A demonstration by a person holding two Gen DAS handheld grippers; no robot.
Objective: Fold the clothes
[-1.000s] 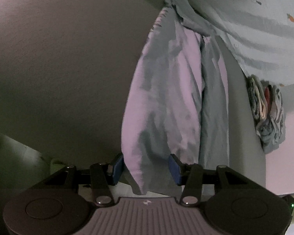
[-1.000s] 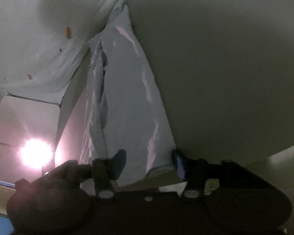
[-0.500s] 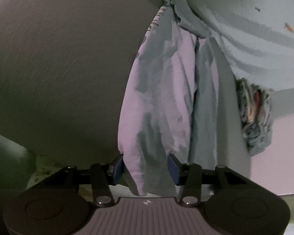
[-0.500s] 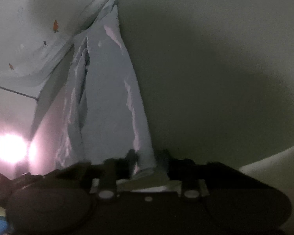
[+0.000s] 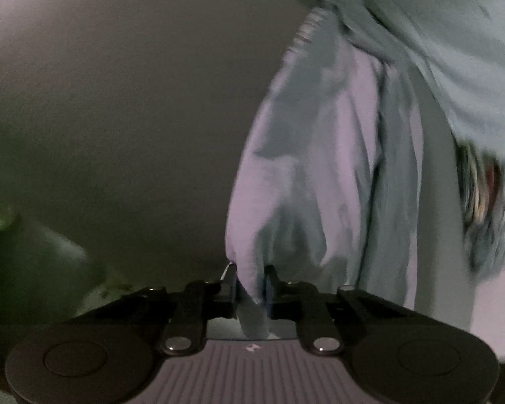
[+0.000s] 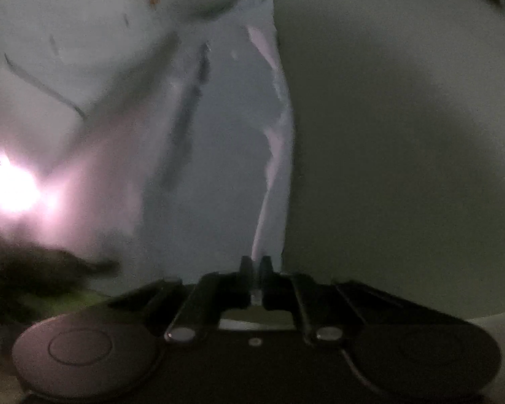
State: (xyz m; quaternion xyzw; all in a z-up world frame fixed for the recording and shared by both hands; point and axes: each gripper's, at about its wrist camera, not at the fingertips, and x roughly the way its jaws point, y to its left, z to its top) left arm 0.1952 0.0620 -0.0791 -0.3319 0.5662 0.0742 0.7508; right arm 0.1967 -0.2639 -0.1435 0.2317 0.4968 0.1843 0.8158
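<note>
A pale lilac-grey garment (image 5: 323, 168) lies stretched over a plain grey surface (image 5: 124, 118), running away from me toward the far end. My left gripper (image 5: 250, 281) is shut on the garment's near corner, and a fold of cloth hangs down between the fingers. In the right wrist view the same garment (image 6: 225, 168) runs up the middle. My right gripper (image 6: 256, 269) is shut on its near edge, with a thin strip of cloth between the closed fingers.
A pale sheet with small carrot prints (image 5: 454, 43) lies past the garment's far end; it also shows in the right wrist view (image 6: 84, 17). A stack of folded patterned clothes (image 5: 488, 202) sits at the right. A bright lamp glare (image 6: 10, 188) fills the left.
Both grippers have closed on the garment's near edge: the right shut half a second ago, the left only now. Both views have shifted and blurred with motion.
</note>
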